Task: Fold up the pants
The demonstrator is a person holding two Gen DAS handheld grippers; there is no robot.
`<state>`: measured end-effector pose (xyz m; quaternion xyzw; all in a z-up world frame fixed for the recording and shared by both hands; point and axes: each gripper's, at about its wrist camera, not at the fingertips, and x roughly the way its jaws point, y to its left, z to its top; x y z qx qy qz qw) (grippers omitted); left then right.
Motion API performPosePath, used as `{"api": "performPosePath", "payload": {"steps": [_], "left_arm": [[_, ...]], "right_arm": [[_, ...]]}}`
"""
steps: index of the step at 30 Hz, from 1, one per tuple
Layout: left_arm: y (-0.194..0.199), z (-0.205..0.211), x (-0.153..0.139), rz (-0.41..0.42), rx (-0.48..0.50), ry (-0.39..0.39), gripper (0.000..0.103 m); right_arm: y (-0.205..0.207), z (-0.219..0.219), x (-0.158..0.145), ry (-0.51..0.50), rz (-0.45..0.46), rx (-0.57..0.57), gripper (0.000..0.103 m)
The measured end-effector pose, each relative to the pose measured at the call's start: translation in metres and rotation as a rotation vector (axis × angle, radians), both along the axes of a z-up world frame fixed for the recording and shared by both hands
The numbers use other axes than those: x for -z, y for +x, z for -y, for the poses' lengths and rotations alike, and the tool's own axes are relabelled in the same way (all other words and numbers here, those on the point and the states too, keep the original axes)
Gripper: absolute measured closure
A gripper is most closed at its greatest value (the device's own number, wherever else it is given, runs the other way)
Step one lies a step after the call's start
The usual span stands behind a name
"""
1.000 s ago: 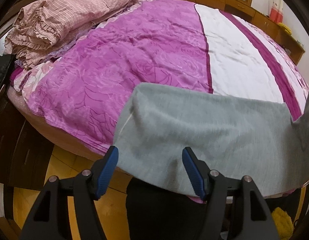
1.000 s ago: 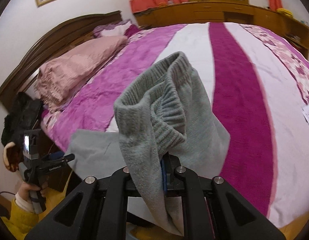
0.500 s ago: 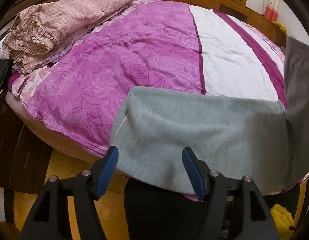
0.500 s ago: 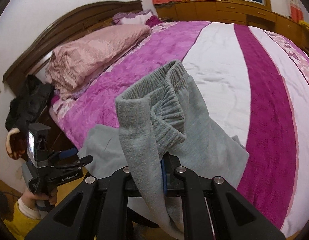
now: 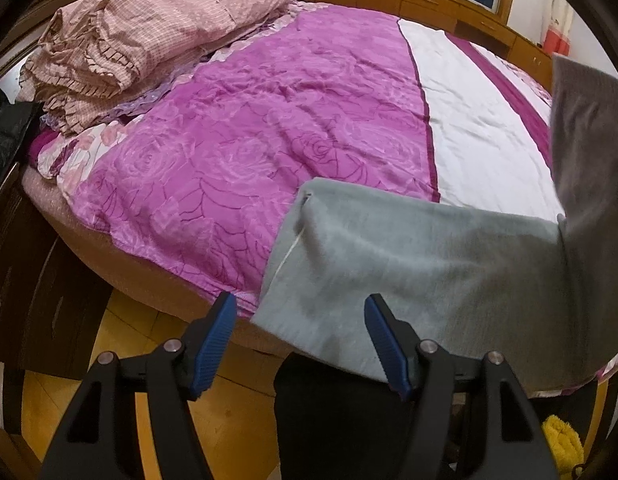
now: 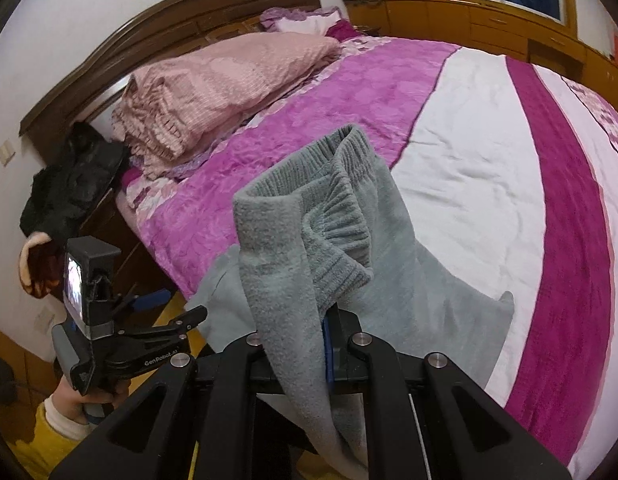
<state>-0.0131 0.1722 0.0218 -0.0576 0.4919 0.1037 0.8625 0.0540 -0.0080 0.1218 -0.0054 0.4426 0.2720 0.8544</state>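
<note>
1. Right gripper (image 6: 327, 334): clamped on the ribbed waistband of the grey pants (image 5: 409, 264), lifted above the bed (image 5: 269, 128).
2. Left gripper (image 5: 299, 340): jaws apart, empty.
3. Fold begun; the waistband is yet to be laid down.

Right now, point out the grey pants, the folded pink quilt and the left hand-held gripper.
grey pants (image 5: 421, 256), left wrist view, flat part on the bed.
folded pink quilt (image 6: 229, 84), right wrist view, top face.
left hand-held gripper (image 5: 299, 340), left wrist view, between the fingertips.

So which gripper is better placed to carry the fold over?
Right. The right gripper is shut on the lifted ribbed end of the grey pants, while the left gripper hangs open over the flat part near the bed edge.
</note>
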Motion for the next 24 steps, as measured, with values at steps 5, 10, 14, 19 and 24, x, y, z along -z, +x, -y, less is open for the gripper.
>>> {"api": "performPosePath", "payload": {"steps": [5, 10, 14, 19, 24], "left_arm": [[-0.005, -0.006, 0.0, 0.007, -0.01, -0.004, 0.033], [-0.009, -0.01, 0.005, 0.0, -0.018, -0.01, 0.033], [-0.013, -0.016, 0.011, -0.012, -0.031, -0.018, 0.033], [-0.016, -0.025, 0.017, -0.022, -0.06, -0.034, 0.033], [-0.017, -0.028, 0.018, -0.024, -0.083, -0.066, 0.033]], "right_arm": [[0.001, -0.028, 0.01, -0.03, -0.021, -0.032, 0.099], [0.005, -0.053, 0.036, -0.076, -0.051, -0.061, 0.099], [0.007, -0.064, 0.059, -0.091, -0.095, -0.074, 0.099], [0.009, -0.074, 0.08, -0.1, -0.13, -0.083, 0.099], [0.01, -0.081, 0.095, -0.095, -0.163, -0.092, 0.092]]}}
